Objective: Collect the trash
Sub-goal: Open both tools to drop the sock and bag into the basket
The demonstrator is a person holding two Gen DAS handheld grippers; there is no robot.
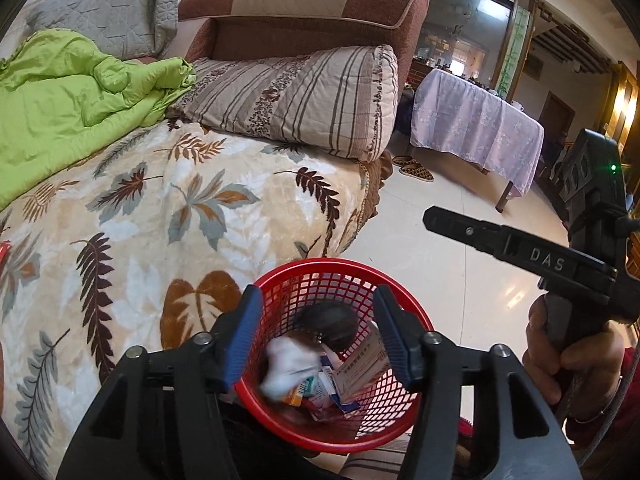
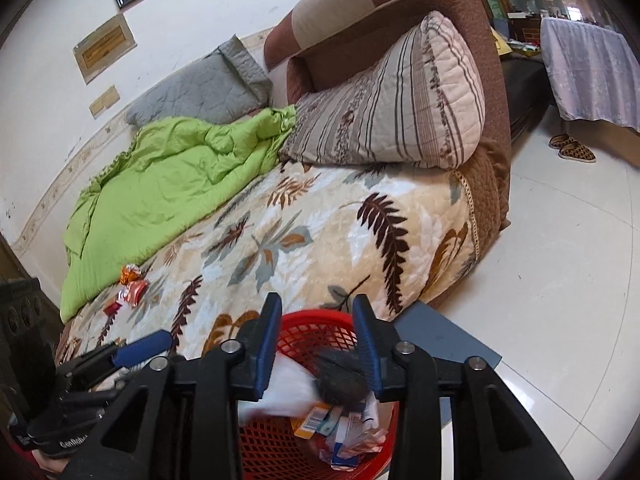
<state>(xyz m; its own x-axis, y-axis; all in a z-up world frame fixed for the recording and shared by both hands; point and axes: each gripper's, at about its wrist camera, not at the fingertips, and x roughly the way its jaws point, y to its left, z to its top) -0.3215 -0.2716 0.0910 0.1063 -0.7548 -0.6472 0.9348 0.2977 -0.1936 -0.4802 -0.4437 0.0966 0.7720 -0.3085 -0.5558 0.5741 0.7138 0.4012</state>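
Blue-padded left gripper (image 1: 318, 334) spread wide, empty, hanging over red mesh basket (image 1: 416, 322). Right gripper (image 2: 316, 346) likewise parted, gripping nothing, above the same basket (image 2: 316, 330). Inside: blurred white crumpled tissue (image 1: 286, 366), dark rounded lump (image 1: 330, 324), printed cartons and wrappers (image 1: 360, 372). Basket on pale tiled floor (image 1: 448, 240), just beside leaf-patterned blanket (image 1: 180, 216). Farther left on blanket, orange-red wrappers (image 2: 132, 284) near green quilt (image 2: 172, 188). Striped pillow (image 2: 384, 108) against brown headboard (image 2: 348, 12). Slippers (image 2: 572, 148) beyond.
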